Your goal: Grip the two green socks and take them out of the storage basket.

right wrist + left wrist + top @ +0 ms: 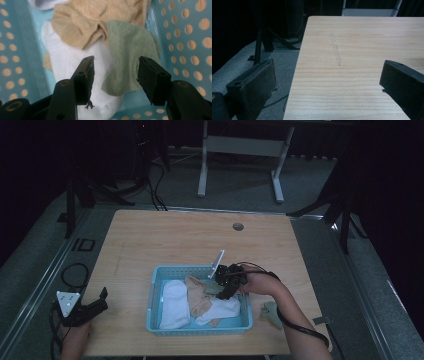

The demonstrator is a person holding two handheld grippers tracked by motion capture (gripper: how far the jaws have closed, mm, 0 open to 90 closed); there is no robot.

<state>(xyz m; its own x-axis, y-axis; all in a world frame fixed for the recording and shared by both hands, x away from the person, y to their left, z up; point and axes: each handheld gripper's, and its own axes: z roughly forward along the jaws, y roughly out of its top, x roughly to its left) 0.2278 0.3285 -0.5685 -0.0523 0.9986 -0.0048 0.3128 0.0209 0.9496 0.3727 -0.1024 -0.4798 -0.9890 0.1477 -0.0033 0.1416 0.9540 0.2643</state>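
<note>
A light blue perforated basket (155, 292) sits near the table's front edge and holds white socks (174, 304), a tan sock (198, 299) and a green sock (130, 52). My right gripper (223, 290) hangs over the basket's right half; in the right gripper view its jaws (115, 72) stand open just above the green sock, which lies on the white sock (67, 62) against the basket wall (185, 37). Another green sock (270, 314) lies on the table right of the basket. My left gripper (100, 301) is open at the table's front left corner, empty.
The wooden table (165, 240) has bare room behind and left of the basket, with a round cable hole (238, 226) at the back. The left gripper view looks along the table's left edge (298, 70) with grey floor and dark stands beyond.
</note>
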